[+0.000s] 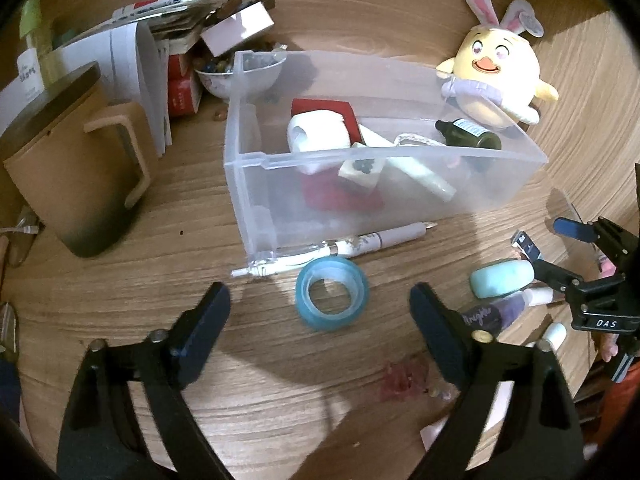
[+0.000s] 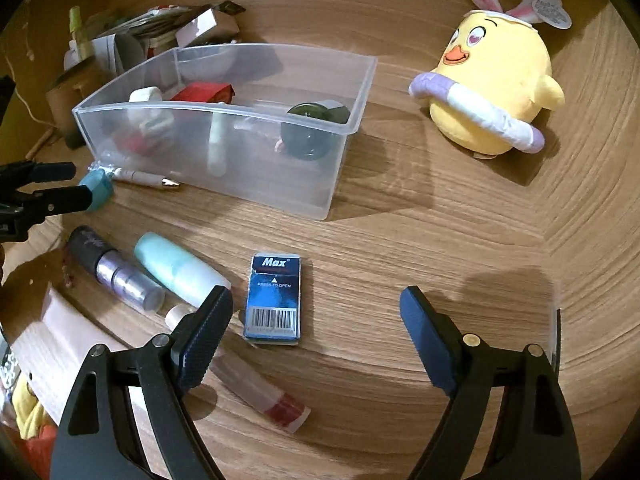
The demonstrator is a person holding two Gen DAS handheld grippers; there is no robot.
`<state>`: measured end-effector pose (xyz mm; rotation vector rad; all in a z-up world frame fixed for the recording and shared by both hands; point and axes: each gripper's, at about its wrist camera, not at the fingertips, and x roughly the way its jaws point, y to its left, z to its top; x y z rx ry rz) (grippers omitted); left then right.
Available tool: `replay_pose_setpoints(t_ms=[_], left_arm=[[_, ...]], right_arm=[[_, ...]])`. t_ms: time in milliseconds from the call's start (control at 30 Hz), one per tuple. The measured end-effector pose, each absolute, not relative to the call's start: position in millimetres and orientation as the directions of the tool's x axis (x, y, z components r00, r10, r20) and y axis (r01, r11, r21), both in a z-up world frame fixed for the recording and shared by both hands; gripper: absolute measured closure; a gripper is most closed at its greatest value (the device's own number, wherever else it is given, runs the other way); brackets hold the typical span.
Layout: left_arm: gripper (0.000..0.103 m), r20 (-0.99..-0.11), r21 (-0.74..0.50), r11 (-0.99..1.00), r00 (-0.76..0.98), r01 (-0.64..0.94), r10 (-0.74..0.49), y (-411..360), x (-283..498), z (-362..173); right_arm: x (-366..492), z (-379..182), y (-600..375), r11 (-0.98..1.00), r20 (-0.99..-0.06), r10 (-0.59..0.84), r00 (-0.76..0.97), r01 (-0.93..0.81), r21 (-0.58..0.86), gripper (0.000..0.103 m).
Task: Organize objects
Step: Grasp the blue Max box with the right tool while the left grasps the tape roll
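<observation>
Two tools wide open over a cluttered bench

Both empty-handed. Left tool point(image 1: 320, 300) hangs over the teal tape roll point(image 1: 331, 299), jaws spread wide to either side of it, pads not touching it. Tape lies flat on the wooden bench point(image 1: 120, 300), just beside a white pen point(image 1: 360, 242) that rests against the front wall of the clear plastic bin point(image 1: 400, 152). Bin holds a red item, a white roll, a pale tube and a dark green bottle point(image 1: 468, 133). Yellow chick plush point(image 1: 496, 80) sits behind the bin's right corner.

Right tool point(image 2: 316, 304) also wide open, nothing gripped. Blue "Max" staple box point(image 2: 274, 300) lies flat on the bench between its fingers, nearer the left finger, untouched. Left of the box: mint bottle point(image 2: 176, 268), purple tube point(image 2: 120, 272), both lying down. Red-capped tube point(image 2: 260, 396) lies near the left finger.
</observation>
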<state>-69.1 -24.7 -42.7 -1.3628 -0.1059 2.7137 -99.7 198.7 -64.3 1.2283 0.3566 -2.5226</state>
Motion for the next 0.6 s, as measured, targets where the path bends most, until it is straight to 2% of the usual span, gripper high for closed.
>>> replay_pose_setpoints(t_ms=[67,333,467,533,600], left_arm=[[0.031,-0.804,-0.114,-0.991,-0.579,-0.069,0.133,-23.3,-71.7,-44.8],[0.044,-0.808,-0.127,-0.991,-0.573,-0.053,0.134,-23.5,-76.2,-49.3],[0.064,-0.804,-0.127,-0.991,-0.580,-0.048,0.131,-23.3,-75.7,-49.0],[0.064,-0.801,-0.134,-0.990,-0.584,-0.041,0.132,-25.1,-75.1,-49.0],[0.064,-0.798,-0.138,-0.990,-0.588,-0.034,0.131,-26.4,-73.6,-48.3]], right_arm=[[-101.3,-64.5,198.6,-0.921,-0.796,-0.172,-0.580,0.382,-0.079,0.027],[-106.9,-68.3,194.6,-0.917,-0.798,-0.199,-0.569,0.396,-0.054,0.051],[-107.6,-68.2,194.0,-0.914,-0.791,-0.217,-0.572,0.403,-0.041,0.069],[-108.5,-68.3,195.5,-0.916,-0.789,-0.224,-0.572,0.400,-0.030,0.077],[-109.3,-68.7,197.1,-0.919,-0.788,-0.226,-0.573,0.393,-0.023,0.078]])
